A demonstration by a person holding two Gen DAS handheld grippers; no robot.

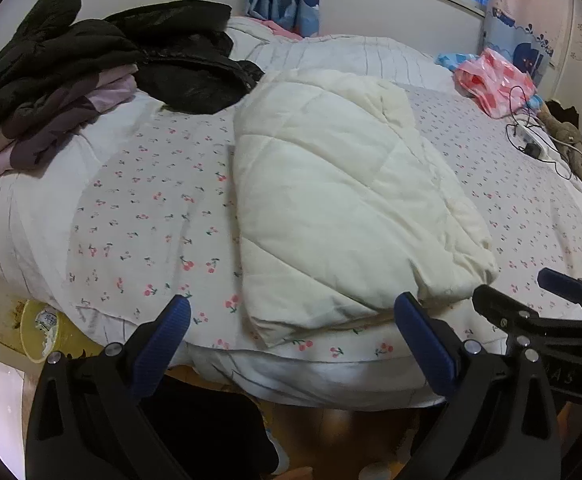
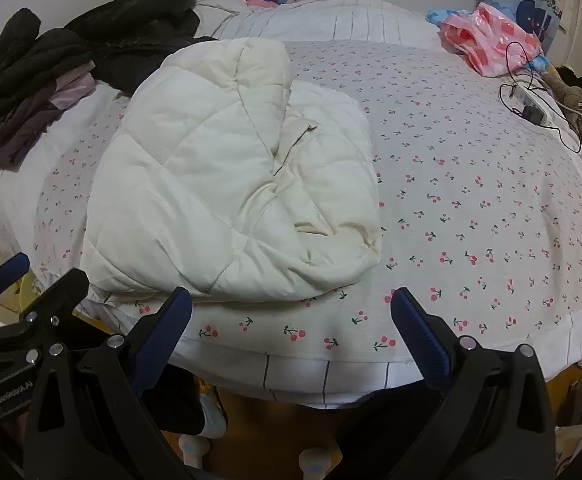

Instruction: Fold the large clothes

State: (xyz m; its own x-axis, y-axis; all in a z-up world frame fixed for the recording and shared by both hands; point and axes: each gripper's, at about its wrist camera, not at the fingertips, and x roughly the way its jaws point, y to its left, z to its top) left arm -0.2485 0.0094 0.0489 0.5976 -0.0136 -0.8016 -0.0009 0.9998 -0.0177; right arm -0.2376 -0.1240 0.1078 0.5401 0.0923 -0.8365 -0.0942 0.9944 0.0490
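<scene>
A cream quilted padded garment [image 1: 339,200] lies folded into a thick bundle on the cherry-print bed cover [image 1: 151,208]. It also shows in the right wrist view [image 2: 227,184], left of centre. My left gripper [image 1: 291,320] is open and empty, held at the bed's near edge just before the bundle's near hem. My right gripper [image 2: 291,312] is open and empty, at the near edge just right of the bundle. The right gripper also appears at the lower right of the left wrist view [image 1: 531,300], and the left gripper at the lower left of the right wrist view [image 2: 39,276].
A pile of black and purple clothes [image 1: 91,64] sits at the bed's far left. A pink plastic bag [image 1: 495,80] and a power strip with cables [image 1: 531,140] lie at the far right. A yellow bin [image 1: 39,332] stands on the floor at left.
</scene>
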